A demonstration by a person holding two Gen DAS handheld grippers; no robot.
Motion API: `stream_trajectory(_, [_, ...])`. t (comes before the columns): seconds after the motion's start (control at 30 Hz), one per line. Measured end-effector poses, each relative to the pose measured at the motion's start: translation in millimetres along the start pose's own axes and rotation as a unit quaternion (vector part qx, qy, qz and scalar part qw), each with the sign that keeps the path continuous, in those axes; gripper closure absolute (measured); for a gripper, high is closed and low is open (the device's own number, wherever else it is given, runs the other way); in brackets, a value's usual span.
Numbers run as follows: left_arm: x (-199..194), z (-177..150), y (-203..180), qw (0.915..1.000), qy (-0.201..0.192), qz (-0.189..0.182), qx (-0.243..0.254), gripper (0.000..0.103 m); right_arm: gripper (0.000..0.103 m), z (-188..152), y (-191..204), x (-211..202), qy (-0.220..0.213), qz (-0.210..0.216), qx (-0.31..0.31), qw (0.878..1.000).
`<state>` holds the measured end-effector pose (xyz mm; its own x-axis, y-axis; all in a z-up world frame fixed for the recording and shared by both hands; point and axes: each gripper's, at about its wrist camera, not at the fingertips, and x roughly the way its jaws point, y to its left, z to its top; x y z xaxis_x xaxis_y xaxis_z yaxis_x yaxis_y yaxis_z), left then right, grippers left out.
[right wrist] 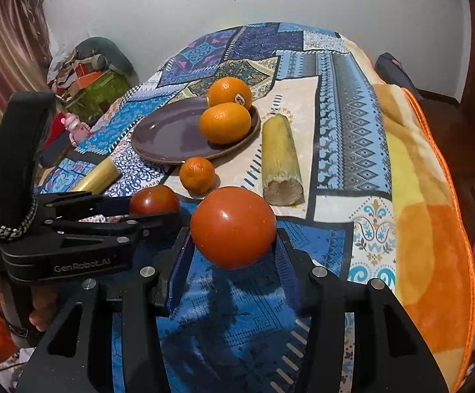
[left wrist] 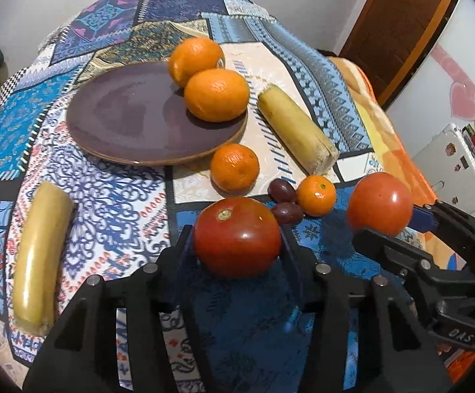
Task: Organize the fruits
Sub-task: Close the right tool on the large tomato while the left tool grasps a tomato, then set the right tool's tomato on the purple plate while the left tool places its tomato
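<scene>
My left gripper [left wrist: 237,239] is shut on a dark red tomato [left wrist: 237,236], just above the cloth. My right gripper [right wrist: 233,232] is shut on a lighter red tomato [right wrist: 233,226]; it also shows in the left wrist view [left wrist: 380,203]. A purple plate [left wrist: 132,121] holds two oranges [left wrist: 217,94], and the same plate shows in the right wrist view [right wrist: 171,134]. A small mandarin [left wrist: 234,167], a smaller one [left wrist: 316,195] and two dark grapes [left wrist: 281,190] lie on the cloth near the plate.
Two yellow cane-like pieces lie on the patterned tablecloth: one right of the plate [left wrist: 298,129], one at the left [left wrist: 39,258]. An orange blanket [right wrist: 434,229] covers the table's right edge. A wall stands behind, and clutter [right wrist: 86,78] lies at the left.
</scene>
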<state>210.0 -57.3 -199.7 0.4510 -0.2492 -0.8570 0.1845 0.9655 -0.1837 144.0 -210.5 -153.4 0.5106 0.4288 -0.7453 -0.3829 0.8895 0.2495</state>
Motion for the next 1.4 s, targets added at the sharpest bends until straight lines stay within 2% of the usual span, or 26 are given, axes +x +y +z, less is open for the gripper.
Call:
stream_trajectory(0.5, [-61.3, 31.0, 40.6, 0.996, -0.084, 0.027, -0.016, 0.053, 0.057, 43.9, 24.3, 10.9, -0.03, 0.004, -0.031, 0.999])
stream_trajectory(0.9, [-78.7, 69.5, 62.2, 0.9904, -0.127, 0.055, -0.003, 0.053, 0.057, 81.0, 38.3, 40.8, -0.038, 0.009, -0.045, 0.998])
stream_trajectory(1.13, [-76.7, 89.0, 80.0, 0.9872, -0.137, 0.082, -0.005, 0.053, 0.057, 104.6, 47.1, 61.2, -0.036, 0.012, -0.057, 0.998])
stream_trajectory(1.4, [-53.9, 106.1, 106.1, 0.9872, -0.121, 0.101, -0.022, 0.053, 0.057, 121.7, 56.4, 81.9, -0.027, 0.005, -0.08, 0.996])
